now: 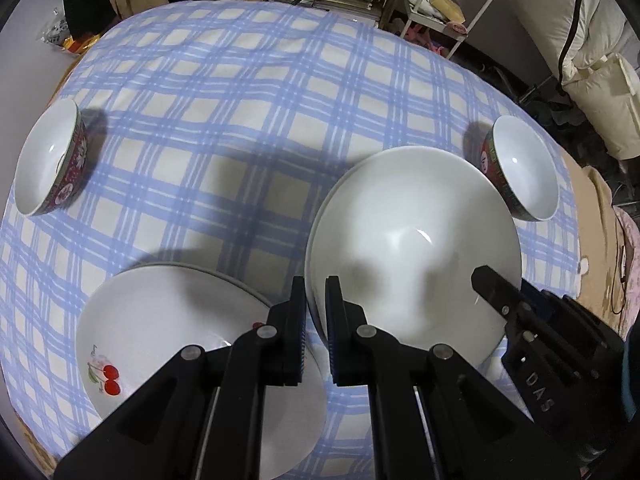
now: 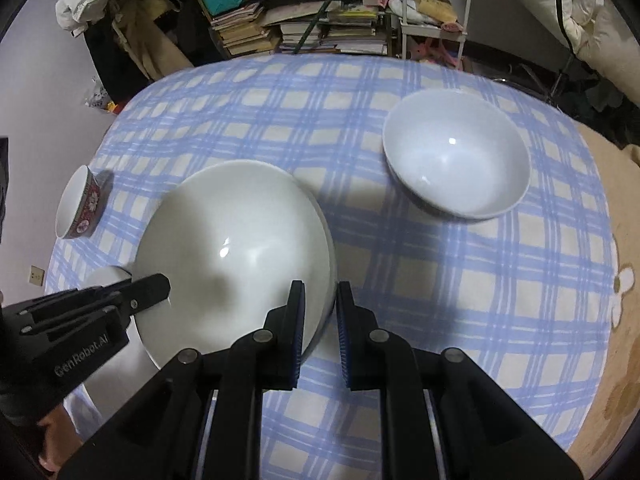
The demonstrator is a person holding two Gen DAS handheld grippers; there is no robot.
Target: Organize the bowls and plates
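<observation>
A large plain white plate [image 1: 412, 248] is held between both grippers above the checked tablecloth [image 1: 224, 92]; it also shows in the right wrist view [image 2: 236, 248]. My left gripper [image 1: 316, 316] is shut on its left rim. My right gripper [image 2: 320, 312] is shut on its right rim. A white plate with cherry prints [image 1: 172, 344] lies under the left gripper. A red-patterned small bowl [image 1: 52, 160] stands at the left and another [image 1: 520, 168] at the right. A white bowl [image 2: 456, 156] sits at the far right in the right wrist view.
Stacks of books [image 2: 256, 28] and a white shelf rack [image 2: 436, 4] stand behind the table. White bags [image 1: 592, 40] lie at the right. A brown floral cover [image 2: 616, 288] shows at the table's right edge.
</observation>
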